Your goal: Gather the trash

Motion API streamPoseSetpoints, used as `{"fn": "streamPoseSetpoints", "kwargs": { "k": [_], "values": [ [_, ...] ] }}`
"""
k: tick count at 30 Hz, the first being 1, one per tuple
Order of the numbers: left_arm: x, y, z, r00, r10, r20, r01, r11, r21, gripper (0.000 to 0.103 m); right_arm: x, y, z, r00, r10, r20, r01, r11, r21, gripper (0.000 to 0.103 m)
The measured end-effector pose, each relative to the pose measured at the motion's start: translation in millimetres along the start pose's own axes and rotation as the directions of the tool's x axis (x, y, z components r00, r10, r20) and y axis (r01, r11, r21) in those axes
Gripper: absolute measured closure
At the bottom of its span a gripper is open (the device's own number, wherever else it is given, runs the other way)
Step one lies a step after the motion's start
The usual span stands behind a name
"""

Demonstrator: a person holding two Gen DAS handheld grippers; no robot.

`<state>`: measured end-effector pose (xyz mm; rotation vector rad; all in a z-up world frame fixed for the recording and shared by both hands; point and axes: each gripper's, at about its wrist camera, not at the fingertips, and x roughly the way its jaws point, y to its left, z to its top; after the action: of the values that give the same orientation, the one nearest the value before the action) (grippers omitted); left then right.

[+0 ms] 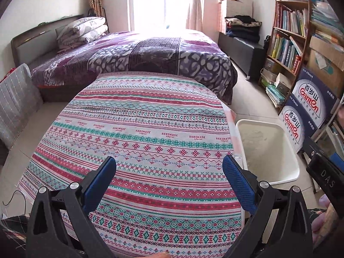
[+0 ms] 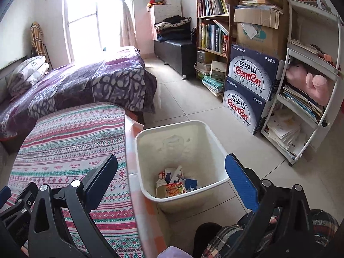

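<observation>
Trash [image 2: 175, 182] sits in bin [image 2: 215, 133] right of bench [image 1: 137, 133]; cloth looks bare. Left gripper [image 1: 169, 176] & right gripper [image 2: 172, 172]: jaws wide, holding nothing. Prob. done; next, check for strays.

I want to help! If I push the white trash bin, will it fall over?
Probably it slides first: the white trash bin stands flat on smooth floor tiles. It looks like light plastic, with only a few wrappers inside, so a high push might tip it.
</observation>
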<state>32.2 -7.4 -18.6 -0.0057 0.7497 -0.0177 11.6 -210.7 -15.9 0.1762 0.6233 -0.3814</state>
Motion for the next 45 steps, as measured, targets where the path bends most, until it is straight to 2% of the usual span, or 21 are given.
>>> {"fn": "streamPoseSetpoints", "kwargs": {
  "k": [9, 19, 45],
  "values": [
    [2, 9, 0, 1.000, -0.002, -0.018, 0.001, 0.999, -0.039, 0.007, 3, 20, -9, 1.000, 0.008, -0.003, -0.008, 0.996, -0.086, 0.007],
    [6, 12, 0, 0.999, 0.023, -0.030, -0.024, 0.998, -0.058, 0.007, -6, 29, -12, 0.999, 0.024, 0.040, -0.018, 0.990, -0.143, 0.007],
    [14, 15, 0, 0.997, 0.044, -0.056, -0.048, 0.997, -0.059, 0.007, 0, 26, -12, 1.000, 0.031, 0.007, -0.029, 0.991, -0.128, 0.007]
  ]
}}
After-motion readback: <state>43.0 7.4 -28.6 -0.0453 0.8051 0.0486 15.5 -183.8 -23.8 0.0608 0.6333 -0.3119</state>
